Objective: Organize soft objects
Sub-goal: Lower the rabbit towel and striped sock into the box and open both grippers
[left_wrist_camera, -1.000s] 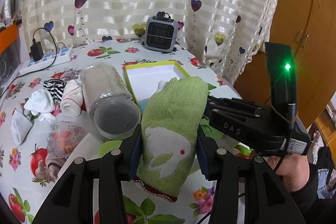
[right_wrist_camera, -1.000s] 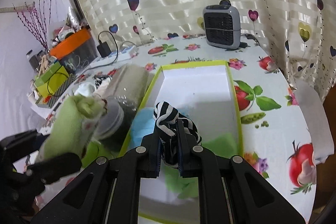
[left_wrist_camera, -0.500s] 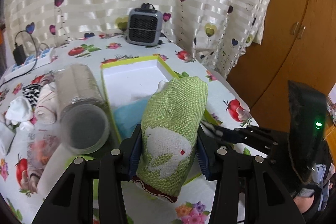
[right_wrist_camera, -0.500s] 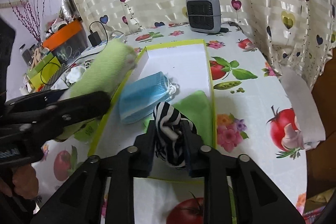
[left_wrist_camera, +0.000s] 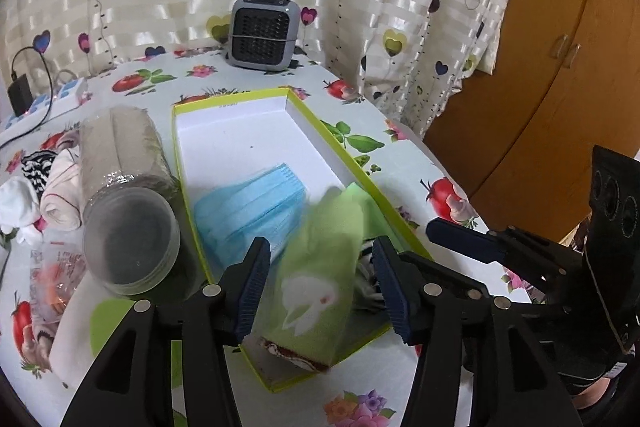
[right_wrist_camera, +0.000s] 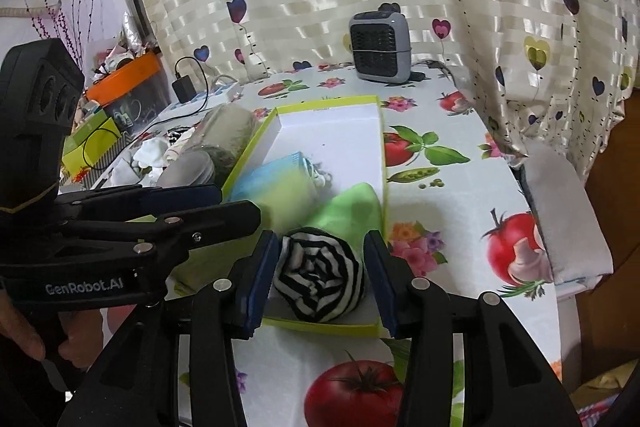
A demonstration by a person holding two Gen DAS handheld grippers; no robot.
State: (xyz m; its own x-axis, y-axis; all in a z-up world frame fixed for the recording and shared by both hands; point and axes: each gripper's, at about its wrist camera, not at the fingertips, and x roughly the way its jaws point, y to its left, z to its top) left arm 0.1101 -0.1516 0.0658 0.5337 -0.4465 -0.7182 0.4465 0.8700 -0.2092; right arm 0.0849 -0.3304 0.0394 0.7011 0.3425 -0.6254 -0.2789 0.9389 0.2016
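Left wrist view: left gripper (left_wrist_camera: 320, 287) jaws just opened, clear of the knit green sock (left_wrist_camera: 316, 279), blurred, dropping into the shallow yellow-rimmed box (left_wrist_camera: 228, 101) beside pleated blue masks (left_wrist_camera: 252, 211); right gripper (right_wrist_camera: 320, 277) jaws just spread, striped sock roll (right_wrist_camera: 318, 277) loose between them, in the box; rolled socks (left_wrist_camera: 60, 195) by the jar (left_wrist_camera: 128, 211) remain.

The box (left_wrist_camera: 240, 107) lay on the worktop (left_wrist_camera: 400, 155), its long side running near to far. In it the face masks (left_wrist_camera: 248, 211) lay left of the rabbit sock (left_wrist_camera: 316, 279), and the striped sock roll (right_wrist_camera: 318, 277) sat at its near end. The jar (left_wrist_camera: 124, 195) lay just left of the box, with the heater (left_wrist_camera: 262, 33) far behind.
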